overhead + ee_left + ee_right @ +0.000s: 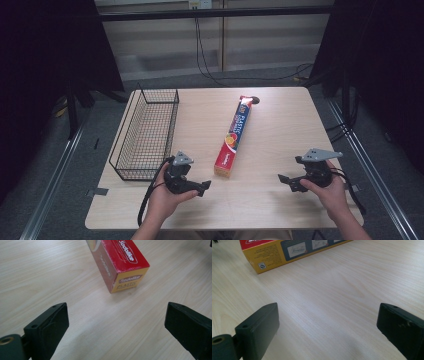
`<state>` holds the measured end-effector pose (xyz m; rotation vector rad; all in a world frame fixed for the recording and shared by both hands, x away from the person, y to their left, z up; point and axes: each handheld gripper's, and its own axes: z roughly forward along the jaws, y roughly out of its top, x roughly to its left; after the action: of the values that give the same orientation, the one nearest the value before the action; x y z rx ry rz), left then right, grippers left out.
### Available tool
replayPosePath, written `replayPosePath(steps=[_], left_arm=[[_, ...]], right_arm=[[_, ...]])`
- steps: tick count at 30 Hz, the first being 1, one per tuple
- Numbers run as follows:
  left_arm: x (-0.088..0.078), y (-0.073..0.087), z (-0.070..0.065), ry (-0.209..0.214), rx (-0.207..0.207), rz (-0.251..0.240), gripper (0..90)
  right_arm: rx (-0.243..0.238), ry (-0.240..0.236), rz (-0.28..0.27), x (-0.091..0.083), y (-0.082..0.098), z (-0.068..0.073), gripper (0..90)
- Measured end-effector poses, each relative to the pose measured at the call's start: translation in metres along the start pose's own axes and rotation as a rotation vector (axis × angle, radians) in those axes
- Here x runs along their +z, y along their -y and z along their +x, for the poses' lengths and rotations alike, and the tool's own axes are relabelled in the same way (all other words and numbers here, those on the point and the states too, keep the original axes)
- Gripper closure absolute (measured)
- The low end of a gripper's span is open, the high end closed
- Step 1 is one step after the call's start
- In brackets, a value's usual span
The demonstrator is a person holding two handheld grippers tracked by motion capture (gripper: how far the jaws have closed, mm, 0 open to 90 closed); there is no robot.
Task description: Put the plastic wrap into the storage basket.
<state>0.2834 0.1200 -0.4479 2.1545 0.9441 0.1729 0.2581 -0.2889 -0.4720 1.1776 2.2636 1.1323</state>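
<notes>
A long red and yellow plastic-wrap box (235, 135) lies lengthwise near the middle of the wooden table (280, 125). My left gripper (202, 186) rests near the front edge, left of the box's near end, its jaws wide open over bare wood. In the left gripper view the box's yellow end (127, 282) lies just ahead of the gripper (116, 322). My right gripper (286, 181) sits at the front right, open, pointing toward the box. The right gripper view shows the gripper (328, 323) over bare wood and the box's yellow side (287, 255) farther off.
A black wire basket (147, 132) stands along the table's left side, close behind my left hand. Cables (210, 60) hang beyond the far edge. Bare wood lies between the two grippers and right of the box.
</notes>
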Motion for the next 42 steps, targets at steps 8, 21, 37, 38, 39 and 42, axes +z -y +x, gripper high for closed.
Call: replayPosePath(steps=[8,21,37,38,39,42], left_arm=[[-0.006,-0.02,0.002,-0.016,-0.049,-0.018,5.6],[0.021,-0.065,0.002,0.012,-0.061,0.035,5.4],[0.07,-0.119,0.013,0.02,-0.117,0.13,5.2],[0.07,-0.119,0.013,0.02,-0.117,0.13,5.2],[0.072,-0.122,0.012,0.02,-0.118,0.137,5.0],[0.082,-0.132,0.009,0.038,-0.116,0.15,4.3]], right_arm=[[0.01,-0.001,0.012,0.003,0.0,-0.004,4.1],[0.02,0.004,-0.002,-0.002,0.001,-0.006,4.1],[0.023,0.007,0.009,-0.004,0.004,-0.004,4.4],[0.023,0.007,0.009,-0.004,0.004,-0.004,4.4],[0.027,0.006,0.009,-0.003,0.004,-0.004,4.4],[0.026,0.004,0.011,-0.003,0.004,-0.004,4.4]])
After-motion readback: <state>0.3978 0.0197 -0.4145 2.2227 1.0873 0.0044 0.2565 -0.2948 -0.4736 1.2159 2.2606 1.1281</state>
